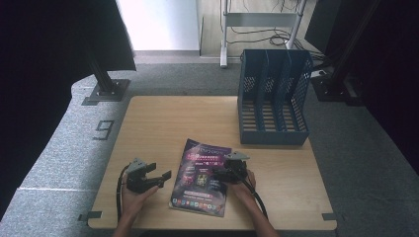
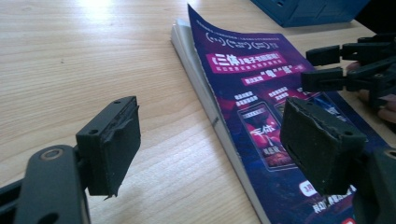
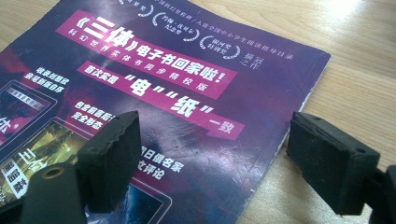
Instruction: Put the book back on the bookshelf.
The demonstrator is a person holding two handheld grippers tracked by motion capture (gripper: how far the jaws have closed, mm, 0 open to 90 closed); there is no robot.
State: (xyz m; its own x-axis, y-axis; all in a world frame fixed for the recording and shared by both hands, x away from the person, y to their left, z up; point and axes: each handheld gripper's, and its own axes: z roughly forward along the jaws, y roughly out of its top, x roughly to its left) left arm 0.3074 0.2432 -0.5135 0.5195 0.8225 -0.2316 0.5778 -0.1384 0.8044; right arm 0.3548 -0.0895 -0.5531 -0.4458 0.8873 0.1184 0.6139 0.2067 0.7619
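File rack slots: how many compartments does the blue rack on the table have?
3. The blue file rack stands at the table's far right: one slot on its left, one in the middle, one on its right, split by two dividers. All look empty.

Lab-like room: floor cables, metal stand

Magazine: dark purple cover with magenta banners, white lettering and small coloured panels; white page edges. Left tool and right tool: black, each topped by a grey plate. Desk: pale wood grain. File rack: blue, walls perforated in a fine grid. Floor: speckled grey carpet.
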